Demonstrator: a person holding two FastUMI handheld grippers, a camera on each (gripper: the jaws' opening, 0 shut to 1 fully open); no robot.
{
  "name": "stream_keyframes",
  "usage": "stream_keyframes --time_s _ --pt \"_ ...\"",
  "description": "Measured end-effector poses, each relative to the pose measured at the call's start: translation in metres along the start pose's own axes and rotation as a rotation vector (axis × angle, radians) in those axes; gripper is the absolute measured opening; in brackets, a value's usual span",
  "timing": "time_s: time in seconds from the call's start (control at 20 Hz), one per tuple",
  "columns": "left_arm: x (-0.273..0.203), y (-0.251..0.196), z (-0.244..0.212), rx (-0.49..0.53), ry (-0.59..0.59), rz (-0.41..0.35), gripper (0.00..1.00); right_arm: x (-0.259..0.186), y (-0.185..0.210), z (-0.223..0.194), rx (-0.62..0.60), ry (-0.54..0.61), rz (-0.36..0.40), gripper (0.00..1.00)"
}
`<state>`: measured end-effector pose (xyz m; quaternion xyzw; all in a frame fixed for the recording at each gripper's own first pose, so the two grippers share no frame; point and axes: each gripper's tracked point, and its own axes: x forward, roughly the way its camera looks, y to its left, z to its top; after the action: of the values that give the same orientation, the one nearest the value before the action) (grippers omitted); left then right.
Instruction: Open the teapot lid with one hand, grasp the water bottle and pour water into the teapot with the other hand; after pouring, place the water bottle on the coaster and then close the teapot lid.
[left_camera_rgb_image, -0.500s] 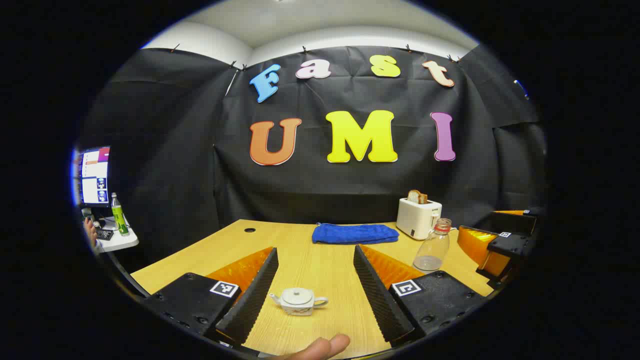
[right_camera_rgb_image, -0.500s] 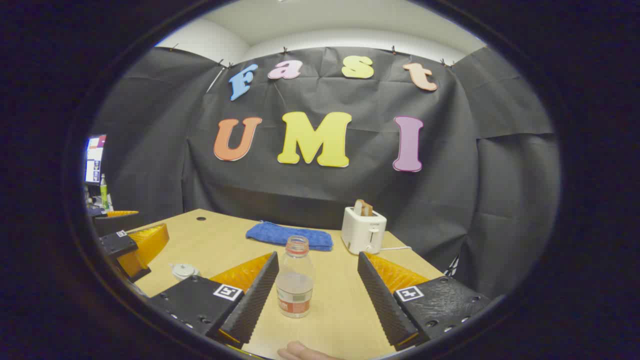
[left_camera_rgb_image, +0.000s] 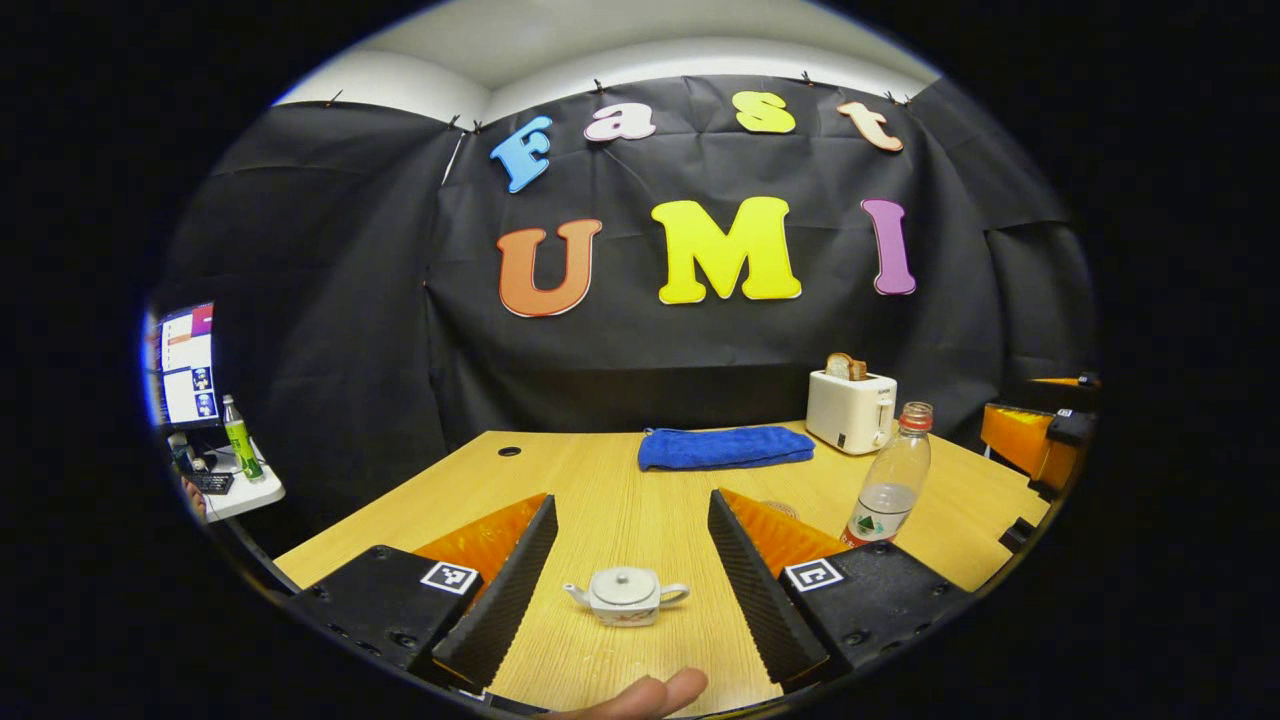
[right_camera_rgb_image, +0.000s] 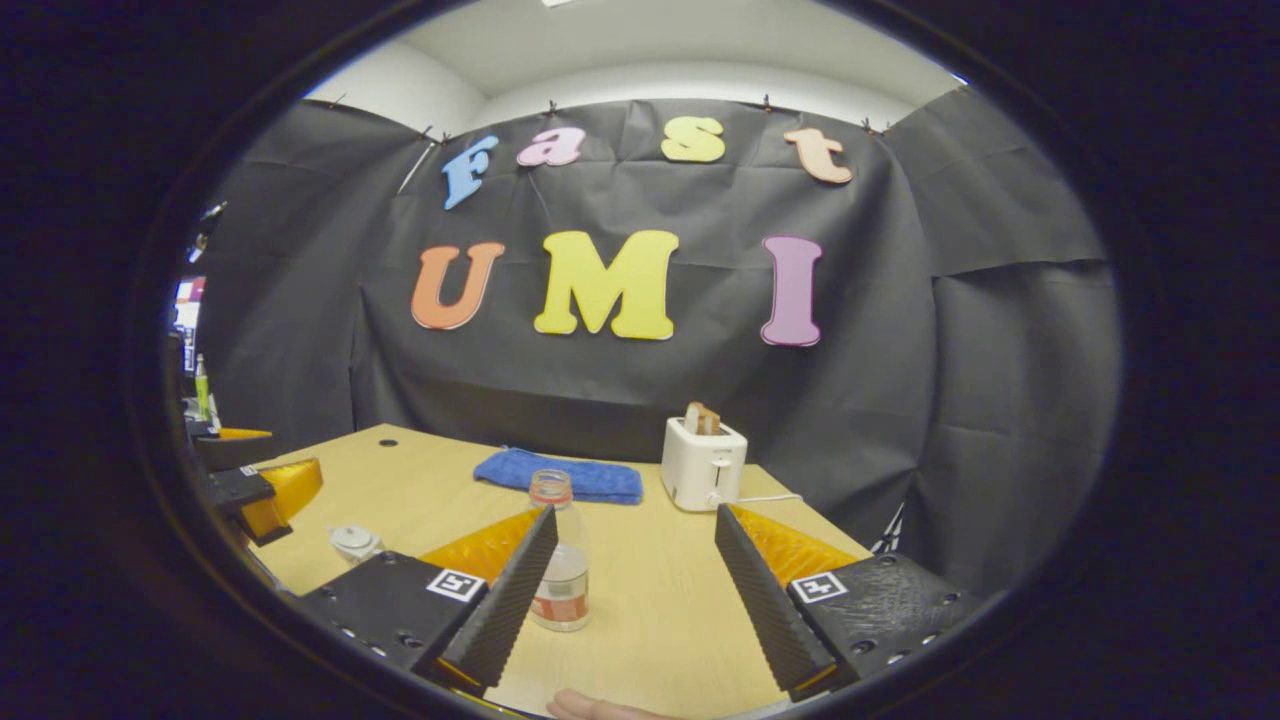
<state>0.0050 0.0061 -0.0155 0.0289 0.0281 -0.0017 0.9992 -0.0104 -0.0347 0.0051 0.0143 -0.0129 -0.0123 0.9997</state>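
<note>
We see both jaws apart, left gripper framing lidded teapot, right gripper near water bottle

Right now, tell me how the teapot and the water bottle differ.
The teapot is squat, white and opaque; the water bottle is tall, slim and clear, with water low inside. The teapot wears a white lid with a knob; the water bottle wears a red cap. The teapot sits between the left gripper's open fingers; the water bottle stands by the right gripper's left finger. Both stand upright and closed on the wooden table.
</note>
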Motion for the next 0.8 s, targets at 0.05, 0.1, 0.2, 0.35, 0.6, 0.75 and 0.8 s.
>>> stream_keyframes --time_s 0.05,0.1,0.2,0.35,0.6,0.75,0.8 --pt "0.0 -0.001 -0.001 -0.006 0.003 -0.008 0.95 0.001 -0.005 0.001 -0.004 -0.008 -0.01 0.95" --pt "0.0 -0.001 -0.001 -0.01 0.006 -0.013 0.95 0.001 -0.009 0.001 -0.005 -0.011 -0.019 0.95" --pt "0.001 0.001 -0.002 -0.018 0.009 -0.001 0.95 0.003 -0.01 -0.002 0.007 0.0 -0.021 0.95" --pt "0.002 0.001 -0.002 -0.033 -0.002 -0.006 0.95 0.006 -0.008 -0.005 0.027 0.015 -0.005 0.95" --pt "0.008 0.006 -0.014 -0.048 0.022 0.017 0.95 0.012 -0.009 -0.01 0.032 0.031 0.003 0.97" --pt "0.016 0.009 -0.015 -0.076 -0.002 0.017 0.95 0.014 -0.008 -0.016 0.025 0.047 0.0 0.95" --pt "0.021 0.012 -0.02 -0.085 0.005 0.016 0.95 0.015 -0.006 -0.018 0.02 0.052 0.001 0.95"
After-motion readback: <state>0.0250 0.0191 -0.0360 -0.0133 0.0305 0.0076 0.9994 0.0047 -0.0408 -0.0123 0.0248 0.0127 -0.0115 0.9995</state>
